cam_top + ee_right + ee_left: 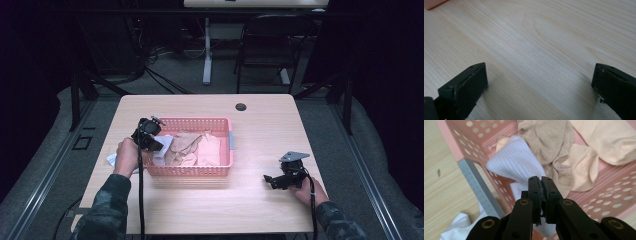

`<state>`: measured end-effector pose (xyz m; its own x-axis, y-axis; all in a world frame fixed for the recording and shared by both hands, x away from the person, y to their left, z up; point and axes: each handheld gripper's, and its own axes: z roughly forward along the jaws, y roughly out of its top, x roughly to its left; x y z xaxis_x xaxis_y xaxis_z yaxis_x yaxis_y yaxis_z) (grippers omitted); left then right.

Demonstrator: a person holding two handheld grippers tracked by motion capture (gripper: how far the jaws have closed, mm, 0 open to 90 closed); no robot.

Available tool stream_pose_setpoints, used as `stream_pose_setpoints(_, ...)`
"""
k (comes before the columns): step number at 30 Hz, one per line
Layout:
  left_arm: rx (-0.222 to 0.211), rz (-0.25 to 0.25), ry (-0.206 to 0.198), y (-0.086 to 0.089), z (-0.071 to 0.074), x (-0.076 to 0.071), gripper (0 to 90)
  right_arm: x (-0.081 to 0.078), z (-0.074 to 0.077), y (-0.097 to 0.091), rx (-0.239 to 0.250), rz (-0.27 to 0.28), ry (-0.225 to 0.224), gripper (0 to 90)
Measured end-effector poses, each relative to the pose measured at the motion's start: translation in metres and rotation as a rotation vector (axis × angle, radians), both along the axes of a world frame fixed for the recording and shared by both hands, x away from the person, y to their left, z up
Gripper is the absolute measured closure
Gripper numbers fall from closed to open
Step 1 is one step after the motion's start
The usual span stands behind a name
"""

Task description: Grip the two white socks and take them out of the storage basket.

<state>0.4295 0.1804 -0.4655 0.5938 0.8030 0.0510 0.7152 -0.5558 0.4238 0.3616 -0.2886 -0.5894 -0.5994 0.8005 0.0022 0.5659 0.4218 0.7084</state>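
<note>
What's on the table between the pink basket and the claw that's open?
Nothing. In the high view, only bare wooden table lies between the pink basket and the open right gripper. The right gripper view shows bare wood too.

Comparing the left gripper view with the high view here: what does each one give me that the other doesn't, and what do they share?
Left gripper view alone: the left gripper's fingers are pinched shut on the white sock, and a grey strip runs down the basket corner.

High view alone: the right gripper resting apart on the table, a dark round hole near the far edge, and a chair beyond.

Both: the pink basket with beige socks inside.
</note>
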Motion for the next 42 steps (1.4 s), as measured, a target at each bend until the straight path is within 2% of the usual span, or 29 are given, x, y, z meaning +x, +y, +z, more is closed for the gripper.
stream_pose_setpoints(14,-0.044,-0.007,-0.073,0.002,0.035,0.000,86.2,0.000,0.000,0.000,0.001,0.001,-0.002,0.0)
stream_pose_setpoints(42,-0.067,-0.025,-0.145,0.001,0.091,0.006,86.4,0.001,0.000,0.000,0.003,0.004,-0.001,0.0)
